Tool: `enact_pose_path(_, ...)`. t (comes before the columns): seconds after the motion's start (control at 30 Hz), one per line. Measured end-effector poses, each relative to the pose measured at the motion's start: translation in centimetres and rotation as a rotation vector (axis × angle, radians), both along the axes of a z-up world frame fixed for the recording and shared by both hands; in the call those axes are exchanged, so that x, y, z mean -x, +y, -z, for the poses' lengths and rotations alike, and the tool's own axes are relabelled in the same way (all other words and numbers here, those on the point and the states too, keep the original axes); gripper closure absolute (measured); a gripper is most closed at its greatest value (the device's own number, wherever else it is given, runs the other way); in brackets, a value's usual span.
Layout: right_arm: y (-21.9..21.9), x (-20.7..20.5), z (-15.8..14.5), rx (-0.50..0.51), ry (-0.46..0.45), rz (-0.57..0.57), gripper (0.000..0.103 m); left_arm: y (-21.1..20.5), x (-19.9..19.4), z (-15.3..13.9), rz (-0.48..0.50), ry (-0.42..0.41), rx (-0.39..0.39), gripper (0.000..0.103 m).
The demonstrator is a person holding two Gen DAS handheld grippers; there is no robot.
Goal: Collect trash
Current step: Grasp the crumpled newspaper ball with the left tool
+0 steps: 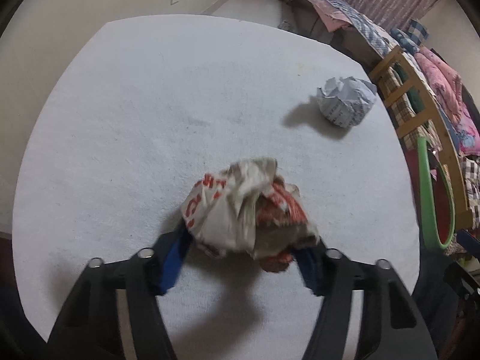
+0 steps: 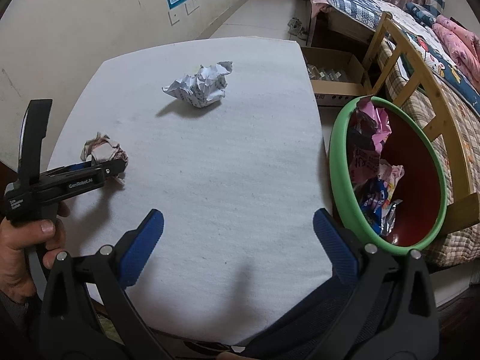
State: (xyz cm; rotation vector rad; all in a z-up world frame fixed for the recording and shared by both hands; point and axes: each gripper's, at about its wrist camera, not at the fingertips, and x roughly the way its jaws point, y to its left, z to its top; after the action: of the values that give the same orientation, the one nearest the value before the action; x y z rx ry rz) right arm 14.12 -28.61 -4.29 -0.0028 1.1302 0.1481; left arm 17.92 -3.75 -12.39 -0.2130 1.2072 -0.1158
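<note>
1. left wrist: left gripper (image 1: 243, 249) pinches a crumpled wrapper (image 1: 246, 210), white with red print i cannot read, on the table (image 1: 120, 120). likely light, soft, springy; grip the bulk. a paper ball (image 1: 348, 102) lies well apart.
2. right wrist: right gripper (image 2: 238, 234) gapes wide, holding nothing. "genrobot.ai" on the left gripper. the bin (image 2: 339, 138) beside the table holds wrappers.

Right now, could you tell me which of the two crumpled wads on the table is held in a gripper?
The red-printed wrapper wad, pinched by the left gripper. The crumpled white printed paper lies untouched farther back on the table.
</note>
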Motion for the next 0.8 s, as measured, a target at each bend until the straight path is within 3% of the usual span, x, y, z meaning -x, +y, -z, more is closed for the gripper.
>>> enact_pose_path(0.1, 0.1, -0.1, 0.1, -0.003, -0.001, -0.005, 0.005, 0.0, 0.2, -0.5, 0.019, -0.010, 0.003, 0.060)
enact_pose_path(0.3, 1.1, -0.8, 0.0, -0.001, -0.009, -0.017, 0.005, 0.5, 0.4, -2.0, 0.043, -0.049, -0.036, 0.070)
enact_pose_path(0.5, 2.4, -2.0, 0.2, 0.000, -0.007, -0.029, 0.005, 2.2, 0.5, -2.8, 0.041, -0.069, -0.052, 0.072)
enact_pose_path(0.67, 3.5, -2.6, 0.2, -0.001, -0.007, -0.038, 0.005, 4.4, 1.0, -2.8, -0.013, -0.059, 0.021, 0.064)
enact_pose_path(0.8, 4.0, -2.8, 0.4, 0.000, -0.004, -0.044, 0.005, 4.9, 1.7, -3.0, -0.018, -0.064, 0.026, 0.067)
